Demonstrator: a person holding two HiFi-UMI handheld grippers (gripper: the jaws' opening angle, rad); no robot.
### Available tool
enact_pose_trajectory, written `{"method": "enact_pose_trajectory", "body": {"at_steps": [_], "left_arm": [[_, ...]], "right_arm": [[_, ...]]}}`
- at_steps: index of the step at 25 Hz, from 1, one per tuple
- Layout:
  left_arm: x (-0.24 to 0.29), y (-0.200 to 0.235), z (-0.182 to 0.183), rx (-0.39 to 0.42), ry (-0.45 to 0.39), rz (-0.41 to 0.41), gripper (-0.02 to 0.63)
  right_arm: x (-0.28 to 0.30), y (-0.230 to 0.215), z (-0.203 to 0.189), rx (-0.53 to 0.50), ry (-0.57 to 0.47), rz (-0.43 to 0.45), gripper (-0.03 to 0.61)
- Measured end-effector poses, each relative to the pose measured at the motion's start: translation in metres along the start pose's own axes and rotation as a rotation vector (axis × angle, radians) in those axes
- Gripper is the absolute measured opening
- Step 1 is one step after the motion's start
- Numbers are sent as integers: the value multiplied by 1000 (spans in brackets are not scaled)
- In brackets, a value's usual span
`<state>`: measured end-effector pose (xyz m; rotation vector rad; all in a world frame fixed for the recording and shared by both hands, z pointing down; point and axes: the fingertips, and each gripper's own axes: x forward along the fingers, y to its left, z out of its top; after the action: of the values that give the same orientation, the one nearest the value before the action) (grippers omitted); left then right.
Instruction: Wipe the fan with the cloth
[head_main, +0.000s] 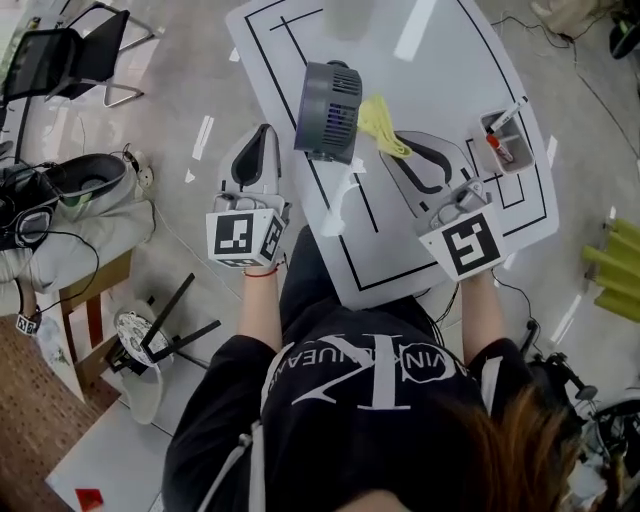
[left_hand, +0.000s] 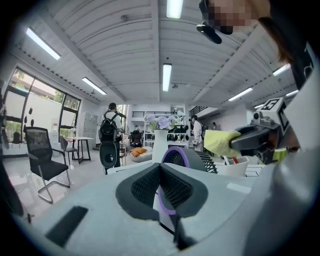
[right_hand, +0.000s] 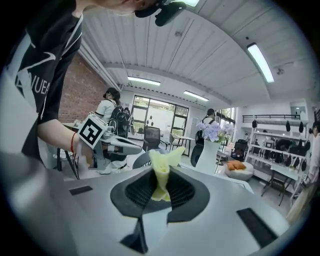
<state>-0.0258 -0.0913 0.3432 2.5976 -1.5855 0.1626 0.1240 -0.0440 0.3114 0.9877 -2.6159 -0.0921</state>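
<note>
A small grey fan (head_main: 328, 110) with a purple rim stands on the white table (head_main: 450, 60). Just right of it hangs a yellow cloth (head_main: 383, 127), pinched in my right gripper (head_main: 402, 145). The right gripper view shows the cloth (right_hand: 162, 167) sticking up between the shut jaws, with the fan's (right_hand: 140, 159) dark edge behind. My left gripper (head_main: 264, 135) hovers left of the fan by the table's left edge, jaws shut on nothing. In the left gripper view the fan (left_hand: 182, 157) sits straight beyond the shut left gripper (left_hand: 160, 170), and the cloth (left_hand: 220, 141) shows to the right.
A white bin (head_main: 503, 140) with pens stands at the table's right edge. A white vase (head_main: 350, 15) sits at the far end. Black lines mark the tabletop. An office chair (head_main: 70, 55) and floor clutter (head_main: 85, 185) lie off to the left.
</note>
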Motion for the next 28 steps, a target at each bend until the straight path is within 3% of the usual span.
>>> {"method": "enact_pose_trajectory", "body": {"at_steps": [4, 7, 12, 16, 22, 28], "left_arm": [[13, 6, 3, 85, 28, -27, -2], [28, 20, 8, 84, 25, -22, -2], [54, 21, -2, 56, 45, -51, -2], [64, 18, -9, 89, 65, -77, -2], [71, 24, -15, 29, 77, -61, -2], [65, 24, -18, 6, 84, -49, -2]], "right_arm": [[10, -31, 13, -14, 2, -40, 58], [28, -53, 19, -15, 18, -52, 61], [62, -61, 16, -110, 80, 49, 60], [76, -64, 19, -18, 73, 118, 58], [99, -74, 6, 109, 141, 203, 55], [96, -65, 9, 27, 181, 265, 51]]}}
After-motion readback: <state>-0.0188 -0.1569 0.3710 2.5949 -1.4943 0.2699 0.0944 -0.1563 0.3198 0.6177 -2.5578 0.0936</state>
